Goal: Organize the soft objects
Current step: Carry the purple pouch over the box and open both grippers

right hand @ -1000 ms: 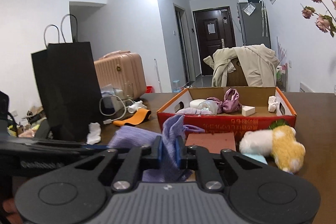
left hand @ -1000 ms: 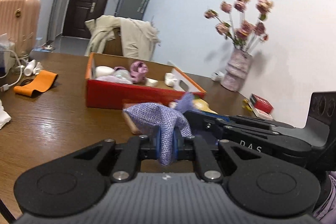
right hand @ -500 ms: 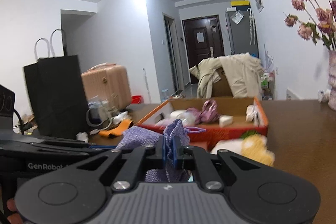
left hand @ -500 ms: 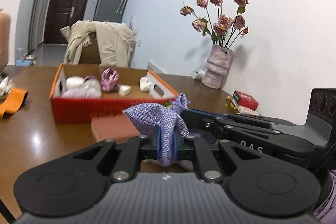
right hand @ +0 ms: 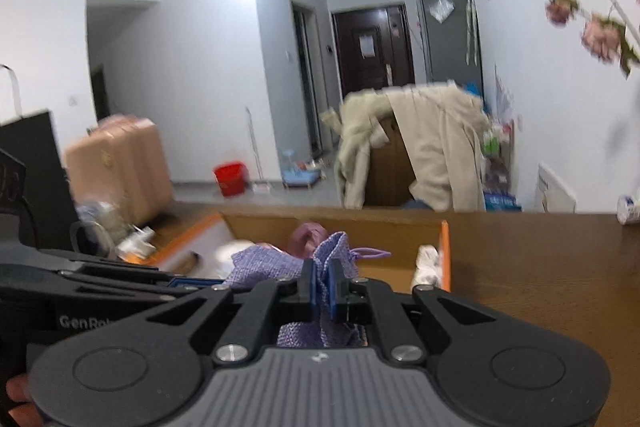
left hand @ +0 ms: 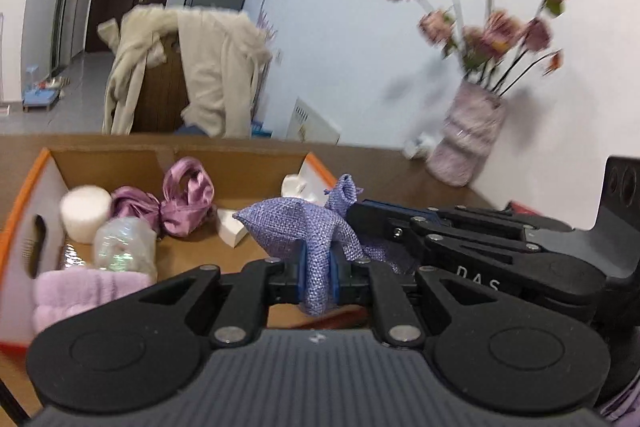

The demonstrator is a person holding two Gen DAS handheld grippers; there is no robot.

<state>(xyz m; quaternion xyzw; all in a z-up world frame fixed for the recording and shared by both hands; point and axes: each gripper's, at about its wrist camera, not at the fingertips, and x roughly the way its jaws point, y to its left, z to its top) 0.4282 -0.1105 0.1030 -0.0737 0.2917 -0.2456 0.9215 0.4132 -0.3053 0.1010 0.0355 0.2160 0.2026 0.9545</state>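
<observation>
A purple woven drawstring pouch (left hand: 296,223) hangs between both grippers, over the open orange cardboard box (left hand: 24,187). My left gripper (left hand: 318,277) is shut on one end of the pouch. My right gripper (right hand: 322,287) is shut on the pouch's gathered neck (right hand: 334,249). The right gripper's arm also shows at the right of the left wrist view (left hand: 480,247). The box (right hand: 444,251) holds a pink satin bow (left hand: 182,199), a white round roll (left hand: 84,213), a clear plastic-wrapped item (left hand: 122,247), a folded pink cloth (left hand: 88,291) and white pieces (left hand: 294,185).
A vase of dried pink flowers (left hand: 468,139) stands on the brown table at the right. A chair draped with a beige coat (right hand: 420,147) is behind the table. A black paper bag (right hand: 32,167), a pink suitcase (right hand: 120,163) and cables sit to the left.
Both grippers carried the pouch forward, from in front of the box to above its inside. The plush toy and red-brown pad in front of the box have dropped out of view.
</observation>
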